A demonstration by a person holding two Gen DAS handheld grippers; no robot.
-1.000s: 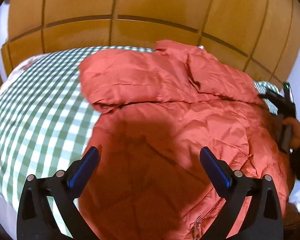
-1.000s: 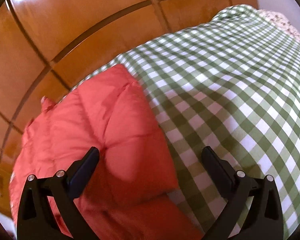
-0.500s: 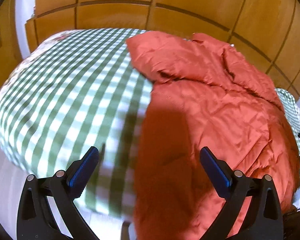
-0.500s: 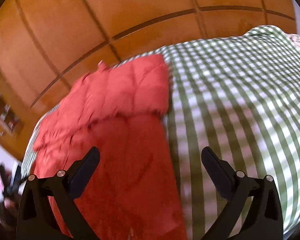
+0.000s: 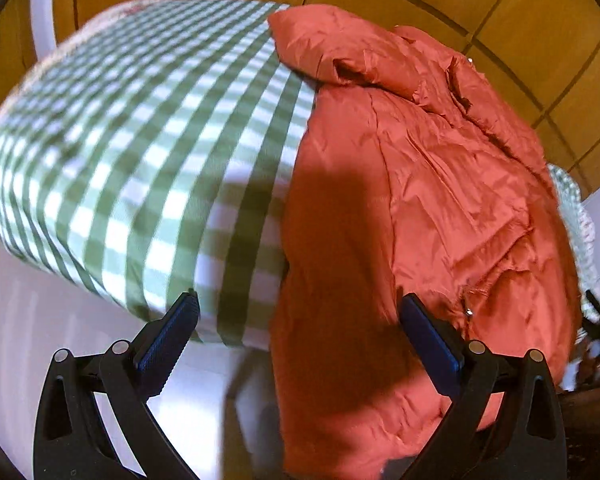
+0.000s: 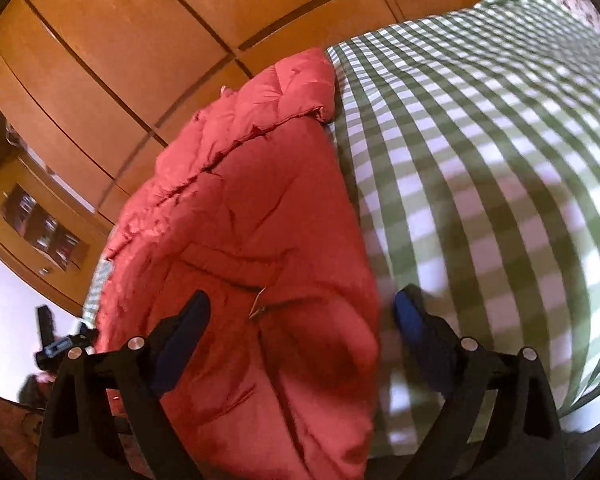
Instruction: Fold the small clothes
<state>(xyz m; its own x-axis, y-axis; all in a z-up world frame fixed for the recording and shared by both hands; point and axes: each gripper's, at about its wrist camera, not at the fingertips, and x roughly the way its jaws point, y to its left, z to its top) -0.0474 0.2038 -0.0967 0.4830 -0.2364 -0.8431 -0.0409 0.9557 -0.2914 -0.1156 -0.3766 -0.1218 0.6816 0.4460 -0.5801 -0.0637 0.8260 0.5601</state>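
Puffy red jacket point(image 5: 420, 200) on checked bed point(image 5: 140, 140), left tool point(image 5: 296, 332) agape, right tool point(image 6: 300, 320) narrowing, both empty

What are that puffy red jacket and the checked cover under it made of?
The red jacket looks like thin synthetic shell over padding: slight sheen, crinkles, stitched puffy panels. The checked cover looks like matte woven cloth, perhaps cotton: green and white squares, no shine. Neither is certain by sight alone.
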